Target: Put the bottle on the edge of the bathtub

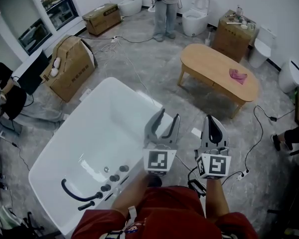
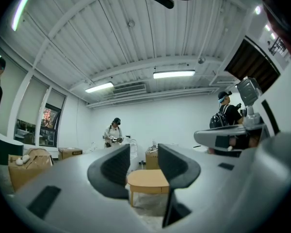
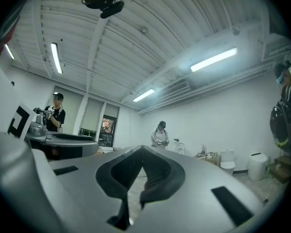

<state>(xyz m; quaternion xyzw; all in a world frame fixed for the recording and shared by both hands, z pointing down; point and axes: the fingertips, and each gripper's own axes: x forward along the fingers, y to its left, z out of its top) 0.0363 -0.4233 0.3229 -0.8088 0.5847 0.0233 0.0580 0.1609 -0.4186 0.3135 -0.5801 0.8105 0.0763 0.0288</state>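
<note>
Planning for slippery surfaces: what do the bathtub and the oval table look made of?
Bathtub: glossy white, probably acrylic or enamel, judging by bright highlights on its walls. Table: pale wood or wood-look veneer, matte, with an even tan top.

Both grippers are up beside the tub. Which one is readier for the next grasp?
Left, probably. The left gripper has its jaws apart and empty, and it is on the side of the bathtub. The right gripper has its jaws closed together and would have to open first.

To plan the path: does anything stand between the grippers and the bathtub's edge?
Nothing visible does. The left gripper, open, and the right gripper, shut, are both empty near the bare rim of the bathtub; the taps sit farther along it.
</note>
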